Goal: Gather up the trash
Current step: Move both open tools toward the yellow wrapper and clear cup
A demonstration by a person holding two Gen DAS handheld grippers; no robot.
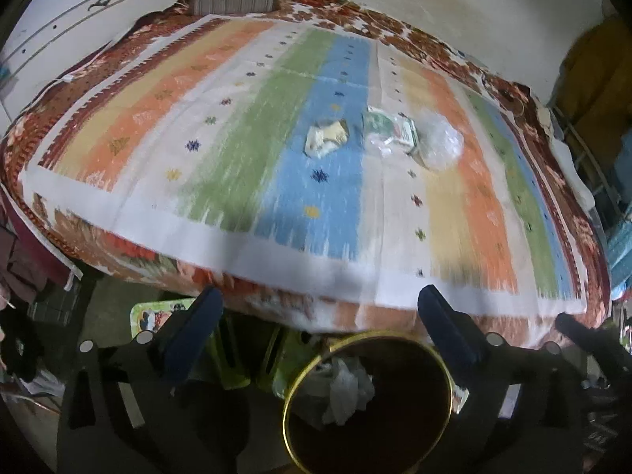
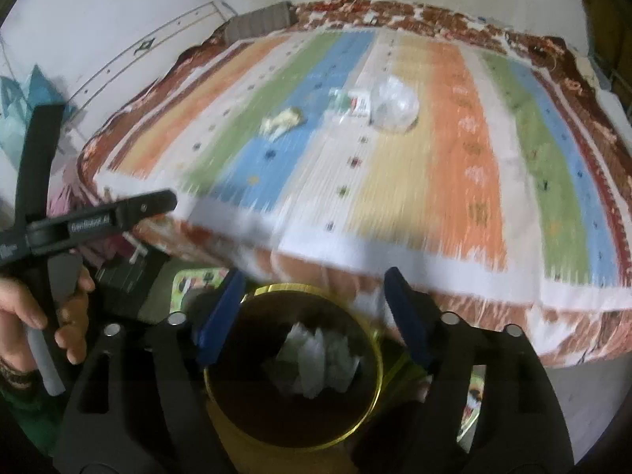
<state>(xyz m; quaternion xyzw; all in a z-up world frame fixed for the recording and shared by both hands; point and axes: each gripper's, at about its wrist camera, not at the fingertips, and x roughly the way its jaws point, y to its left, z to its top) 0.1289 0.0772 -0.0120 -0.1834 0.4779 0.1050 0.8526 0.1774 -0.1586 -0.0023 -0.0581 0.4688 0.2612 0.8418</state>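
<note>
A dark round bin with a gold rim (image 1: 294, 387) (image 2: 377, 375) stands on the floor below the bed's near edge, with crumpled white paper (image 1: 347, 389) (image 2: 316, 363) lying inside it. My left gripper (image 1: 320, 300) hangs open above the bin, nothing between its blue pads. My right gripper (image 2: 312, 280) is open over the bin too, jaws empty. On the striped bedspread (image 1: 245, 150) (image 2: 454, 166) lie a yellowish crumpled wrapper (image 1: 326, 138) (image 2: 282, 120), green-and-white packets (image 1: 389, 128) (image 2: 351, 104) and a clear plastic bag (image 1: 440, 142) (image 2: 395, 108).
A striped bolster (image 1: 235, 0) (image 2: 260, 21) lies at the bed's far end against the wall. A hand (image 2: 43, 308) holds the left gripper's handle at the left of the right wrist view. A colourful printed sheet (image 1: 152, 316) and yellow-green legs (image 1: 233, 355) sit by the bin.
</note>
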